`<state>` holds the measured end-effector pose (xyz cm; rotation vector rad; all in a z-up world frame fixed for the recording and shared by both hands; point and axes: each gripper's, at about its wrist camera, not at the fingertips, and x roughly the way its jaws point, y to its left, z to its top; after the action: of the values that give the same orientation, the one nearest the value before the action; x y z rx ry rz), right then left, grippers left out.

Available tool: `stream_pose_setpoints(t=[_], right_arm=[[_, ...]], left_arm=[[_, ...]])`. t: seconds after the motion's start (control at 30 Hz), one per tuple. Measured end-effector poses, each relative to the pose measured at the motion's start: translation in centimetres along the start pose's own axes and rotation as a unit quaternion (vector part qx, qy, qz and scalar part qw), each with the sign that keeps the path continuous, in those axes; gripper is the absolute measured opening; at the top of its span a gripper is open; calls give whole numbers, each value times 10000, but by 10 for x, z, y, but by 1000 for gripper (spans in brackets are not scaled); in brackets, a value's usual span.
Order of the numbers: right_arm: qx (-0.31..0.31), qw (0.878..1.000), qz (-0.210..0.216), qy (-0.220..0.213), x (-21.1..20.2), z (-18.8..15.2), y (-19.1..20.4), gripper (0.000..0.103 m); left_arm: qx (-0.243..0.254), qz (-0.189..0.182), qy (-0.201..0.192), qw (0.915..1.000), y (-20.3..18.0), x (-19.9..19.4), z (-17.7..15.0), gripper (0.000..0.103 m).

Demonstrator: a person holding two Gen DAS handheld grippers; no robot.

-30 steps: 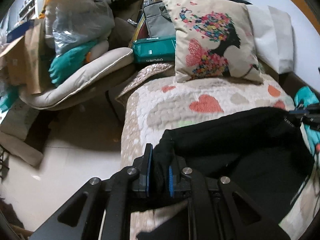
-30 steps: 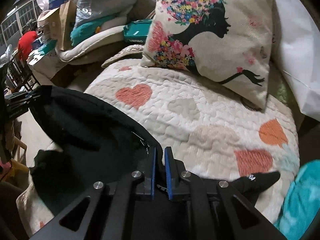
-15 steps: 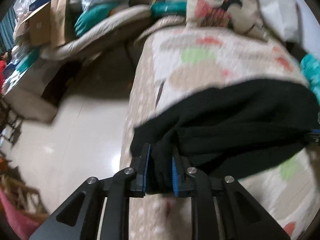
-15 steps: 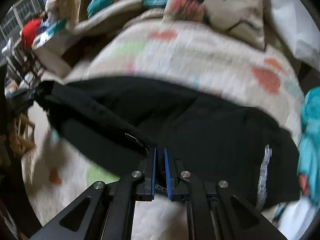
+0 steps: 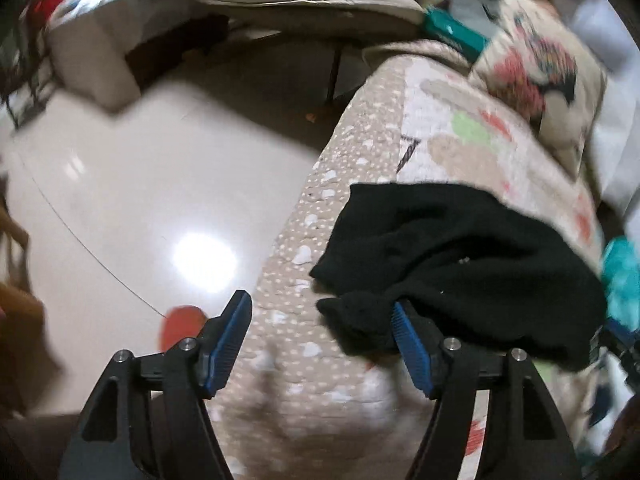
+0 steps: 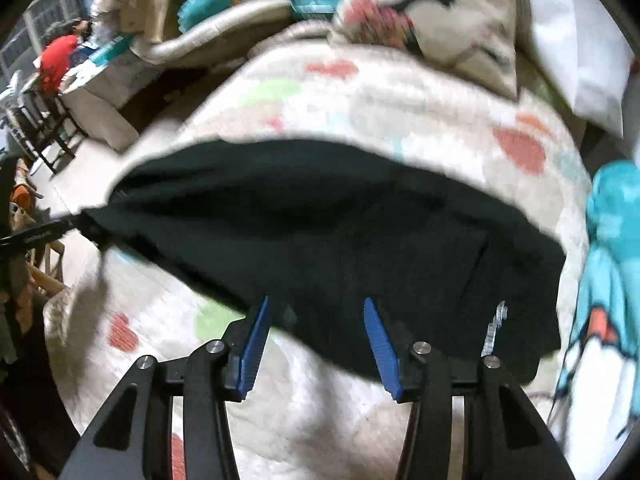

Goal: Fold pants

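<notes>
A: Left gripper (image 5: 320, 322) first: tongs spread wide, nothing between them, though a bunched black corner of the pants (image 5: 460, 264) lies against the inner face of its right-hand pad (image 5: 410, 346). Touching or just overlapping? Motion blur hides it.

B: Right gripper (image 6: 314, 332) is wide apart too, gripping nothing. The near hem of the pants (image 6: 340, 240) runs across both finger tips, so contact is hard to judge there.

A: My view shows the pants heaped at the quilt's (image 5: 340, 360) left edge, right beside the drop to the shiny floor (image 5: 140, 200).

B: Mine shows them spread broadly across the quilt (image 6: 400, 96), reaching toward a teal fabric (image 6: 612, 248) at the right edge, cut off by the frame.

A: Farther back, the printed pillow (image 5: 540, 76) is smeared.

B: Same pillow (image 6: 432, 12) here, at the far edge, blurred. Beyond, clutter I cannot make out.
</notes>
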<state>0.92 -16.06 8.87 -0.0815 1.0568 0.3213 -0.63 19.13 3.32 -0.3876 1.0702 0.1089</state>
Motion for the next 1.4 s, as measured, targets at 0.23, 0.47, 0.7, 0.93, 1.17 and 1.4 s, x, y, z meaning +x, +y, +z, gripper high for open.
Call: stream_pose_setpoints(t=[0.23,0.47,0.7,0.93,1.17,1.4], right_arm=[[-706,9955,613,-124,26,56,80,53],[-1567,9830,961,-15,85,117,170,52],[-2564,9602,916,630,152,110,228,52],[-3223,9401,880,673,151,75,247,14],[-2402,9656,988,143,138,127,233,13],[-1694,9781,1013,660,186,155,229,26]], left_arm=[[-577,-565,-732,9941,6,-35,7,70],[-1529,365,-1346,9784,52,-63,23,70],[-1622,236,-1344,9773,55,-62,29,70],[-1769,-106,-1206,9768,57,-60,28,70],[-1870,-54,-1150,9756,61,-56,28,70],[-1585,278,-1254,9790,51,-53,31,70]])
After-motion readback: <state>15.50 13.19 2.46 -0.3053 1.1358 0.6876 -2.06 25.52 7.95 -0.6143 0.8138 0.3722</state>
